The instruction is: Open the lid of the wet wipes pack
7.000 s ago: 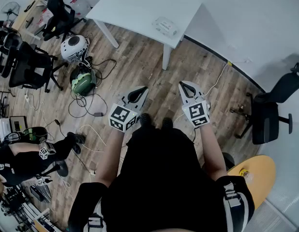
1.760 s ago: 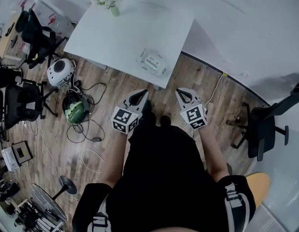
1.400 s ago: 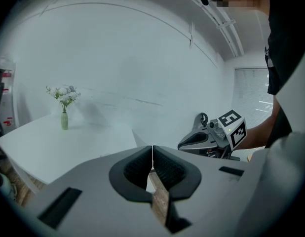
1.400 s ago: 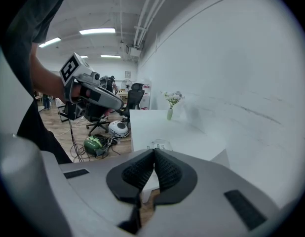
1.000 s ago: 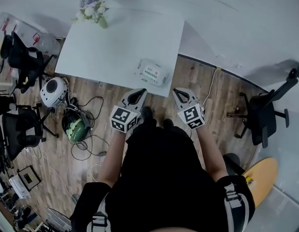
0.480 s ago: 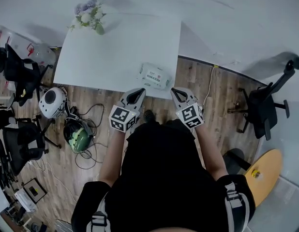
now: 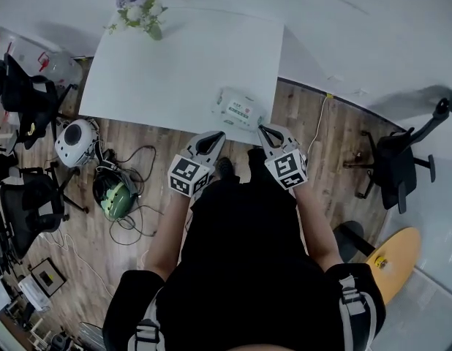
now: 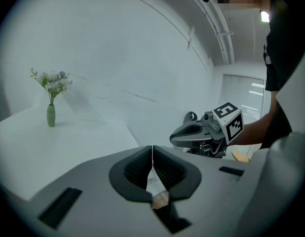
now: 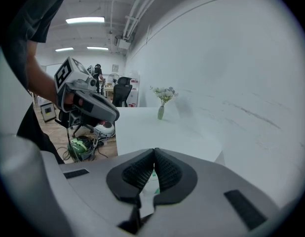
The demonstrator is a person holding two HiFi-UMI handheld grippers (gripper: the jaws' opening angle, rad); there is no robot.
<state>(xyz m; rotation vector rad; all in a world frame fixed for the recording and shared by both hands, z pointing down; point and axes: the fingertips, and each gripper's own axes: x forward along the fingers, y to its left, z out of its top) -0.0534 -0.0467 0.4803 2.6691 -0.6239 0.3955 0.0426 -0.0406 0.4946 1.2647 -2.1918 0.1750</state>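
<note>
Head view: the wet wipes pack (image 7: 240, 110) lies flat on the white table (image 7: 175, 64), at the table's near edge, close to its near right corner. Your left gripper (image 7: 216, 135) and right gripper (image 7: 262, 129) hang just off that same edge, over the floor, tips pointing toward the pack. The left tip is just short of the pack's near left side and the right tip is just beside its right end. Neither touches it.

In the left gripper view your jaws are pressed together with nothing between them. The right gripper view shows the same: jaws closed and empty.

The pack is small in the head view. You can see a printed label on top, but not whether the lid is up or down. In the left gripper view the gripper's own body hides the pack. In the right gripper view only a sliver of white with a green bit shows through the slot under the jaws, too little to identify. A vase of flowers (image 7: 142, 13) stands at the table's far left corner.
</note>
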